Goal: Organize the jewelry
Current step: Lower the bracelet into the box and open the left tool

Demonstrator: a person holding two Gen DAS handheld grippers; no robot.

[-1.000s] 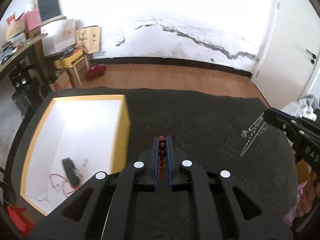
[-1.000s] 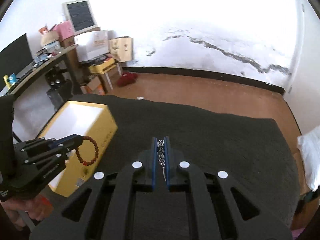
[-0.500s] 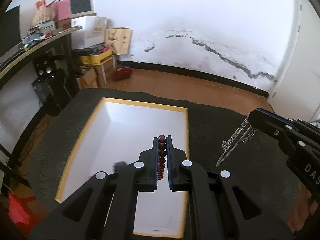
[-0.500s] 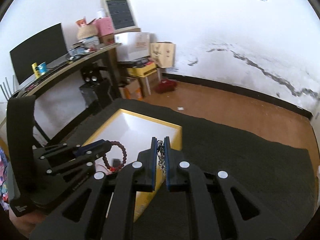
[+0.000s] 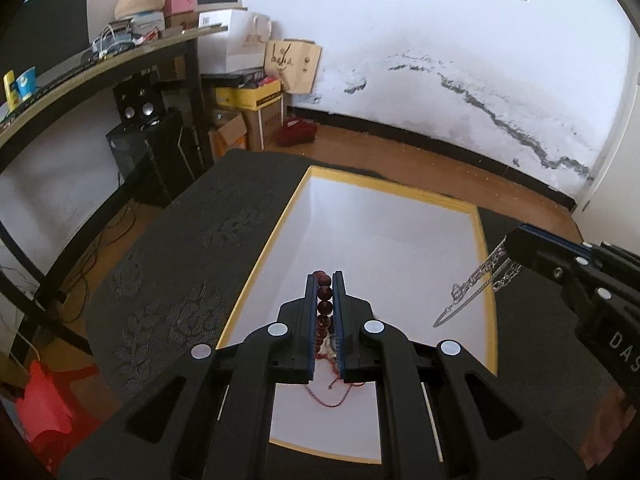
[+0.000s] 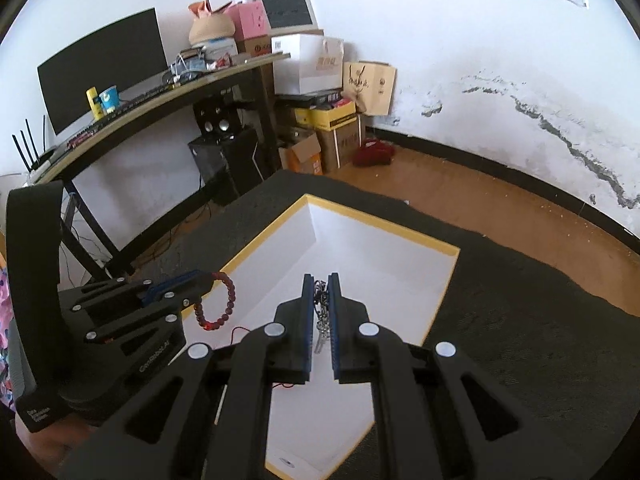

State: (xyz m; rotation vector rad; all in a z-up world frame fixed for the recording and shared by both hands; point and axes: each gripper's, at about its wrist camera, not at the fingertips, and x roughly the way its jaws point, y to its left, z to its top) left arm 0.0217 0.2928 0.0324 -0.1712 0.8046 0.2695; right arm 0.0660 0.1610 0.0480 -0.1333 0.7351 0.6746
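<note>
My left gripper (image 5: 323, 280) is shut on a dark red bead bracelet (image 5: 323, 303) and holds it above the open white box with a yellow rim (image 5: 400, 240). The bracelet hangs as a loop in the right wrist view (image 6: 218, 304). My right gripper (image 6: 321, 280) is shut on a silver chain necklace (image 6: 321, 320), which dangles over the box's right edge in the left wrist view (image 5: 472, 292). A thin red cord (image 5: 328, 396) lies on the box floor under the left gripper.
The box (image 6: 400, 264) sits on a table with a dark patterned cloth (image 5: 180, 272). A desk (image 6: 140, 112) with a monitor, cardboard boxes (image 6: 320, 132) and a wooden floor lie beyond. A red stool (image 5: 44, 404) stands at lower left.
Both grippers have moved left with their jewelry, from over the dark cloth to above the open box. The bracelet and the chain stay gripped.
</note>
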